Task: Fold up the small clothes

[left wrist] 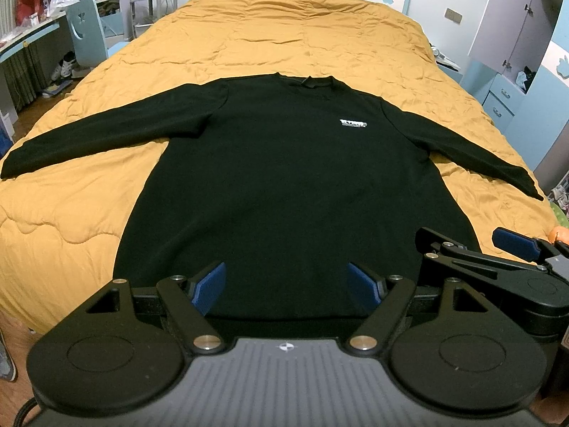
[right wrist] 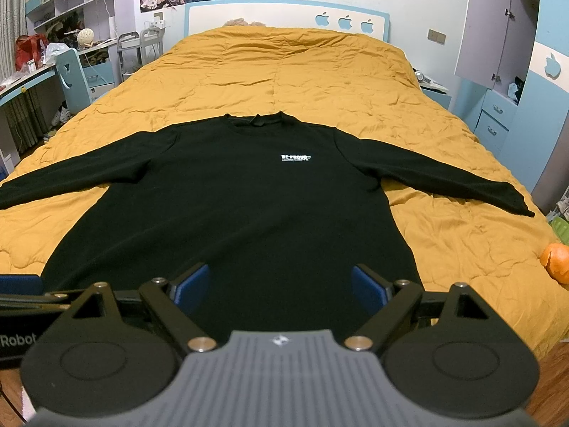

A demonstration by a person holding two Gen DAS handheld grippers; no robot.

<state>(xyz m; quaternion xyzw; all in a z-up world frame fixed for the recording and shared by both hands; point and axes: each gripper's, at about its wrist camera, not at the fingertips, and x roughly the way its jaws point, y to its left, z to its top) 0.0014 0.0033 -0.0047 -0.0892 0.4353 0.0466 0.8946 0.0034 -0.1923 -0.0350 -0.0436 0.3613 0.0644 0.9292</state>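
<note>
Fingers (left wrist: 209, 284) spread, empty, above the flat black sweater's (left wrist: 284, 178) hem.

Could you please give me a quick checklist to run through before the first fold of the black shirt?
1. Black shirt lies flat, front up, on the yellow quilt: ok.
2. Both sleeves spread outward, untangled: ok.
3. Left gripper open, holding nothing: ok.
4. Right gripper open, holding nothing: ok.
5. Orange fruit lies apart from the shirt: ok.
6. Hem straight under the grippers: cannot tell.
</note>
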